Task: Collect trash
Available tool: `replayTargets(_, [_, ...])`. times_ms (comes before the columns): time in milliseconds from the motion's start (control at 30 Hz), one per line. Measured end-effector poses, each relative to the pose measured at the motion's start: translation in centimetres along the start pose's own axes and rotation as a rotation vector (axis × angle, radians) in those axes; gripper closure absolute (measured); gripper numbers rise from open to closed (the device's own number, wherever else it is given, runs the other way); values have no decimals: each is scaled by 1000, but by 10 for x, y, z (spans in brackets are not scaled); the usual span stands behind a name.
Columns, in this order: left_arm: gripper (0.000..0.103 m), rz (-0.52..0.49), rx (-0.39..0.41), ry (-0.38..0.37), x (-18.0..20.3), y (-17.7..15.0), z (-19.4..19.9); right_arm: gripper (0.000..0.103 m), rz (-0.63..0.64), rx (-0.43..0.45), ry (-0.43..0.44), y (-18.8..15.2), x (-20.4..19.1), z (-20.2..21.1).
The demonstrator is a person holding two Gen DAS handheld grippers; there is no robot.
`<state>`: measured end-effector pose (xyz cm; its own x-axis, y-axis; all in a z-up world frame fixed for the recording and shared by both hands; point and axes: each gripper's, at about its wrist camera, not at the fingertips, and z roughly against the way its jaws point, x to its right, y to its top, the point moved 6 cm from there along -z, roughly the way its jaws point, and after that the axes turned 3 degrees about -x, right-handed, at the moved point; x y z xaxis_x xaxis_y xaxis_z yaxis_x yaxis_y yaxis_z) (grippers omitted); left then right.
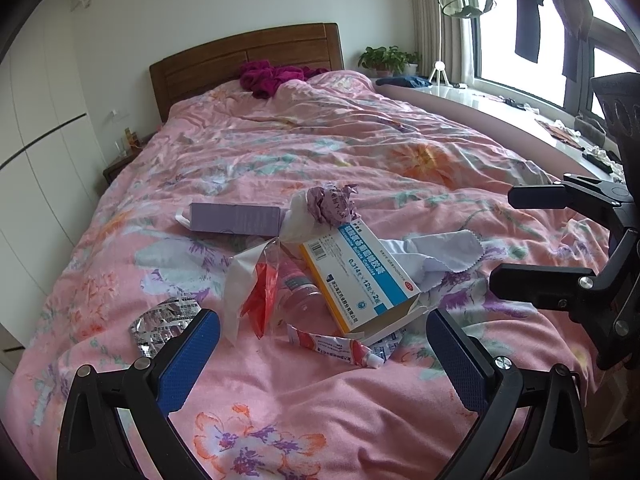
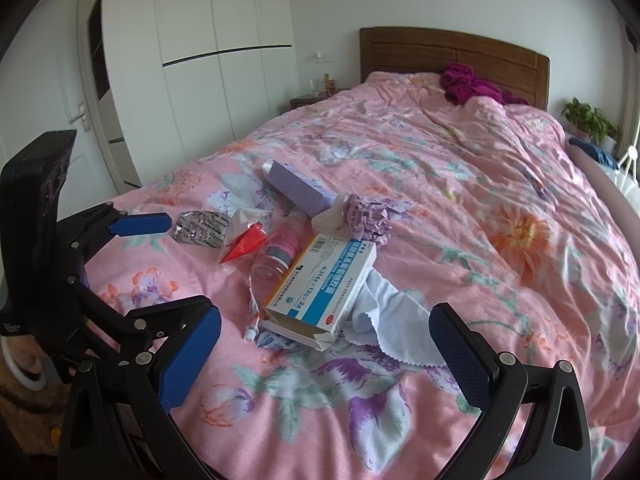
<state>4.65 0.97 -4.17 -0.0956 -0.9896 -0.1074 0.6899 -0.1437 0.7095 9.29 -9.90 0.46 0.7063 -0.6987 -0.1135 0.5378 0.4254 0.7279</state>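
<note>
A bed covered by a pink floral duvet (image 1: 360, 152) fills both views, with a wooden headboard (image 1: 248, 56) at the far end and a crumpled magenta garment (image 1: 272, 76) lying just in front of it. White wardrobe doors (image 2: 224, 52) stand to the left of the bed, and a window ledge (image 1: 500, 108) with a potted plant (image 1: 386, 58) runs along its right side. The trash lies in a loose pile on the near part of the duvet. Largest is an opened blue-and-white medicine box (image 1: 360, 280), its flap end toward the near edge; a white cloth with a zigzag edge (image 1: 444, 252) lies just right of it, partly tucked beneath. A lilac carton (image 1: 236, 219) lies farther back on the left, touching a crumpled purple-printed paper ball (image 1: 334, 202). A clear plastic bottle with a pink label (image 2: 280, 250) rests against the box's left side, beside a clear wrapper with a red tip (image 1: 260, 296). A foil blister sheet (image 1: 164, 326) sits at the pile's left edge, and a squeezed red-and-white tube (image 1: 336, 346) lies nearest. The left gripper (image 1: 322, 354) hovers over the near end of the pile, its jaws spread wide and holding nothing. The right gripper (image 2: 324, 354) hangs to its right, likewise spread apart and empty.
</note>
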Motion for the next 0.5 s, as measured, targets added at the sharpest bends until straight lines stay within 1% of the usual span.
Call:
replayTargets(167, [0, 3, 0, 0, -1, 0, 0, 0, -2, -1, -11, -1, 3, 0])
replayTargets(333, [0, 16, -19, -2, -4, -3, -4, 0, 2, -11, -16, -1, 3, -2])
replayTargets(500, [0, 21, -35, -1, -7, -3, -11, 0, 9, -41, -5, 2, -1, -12])
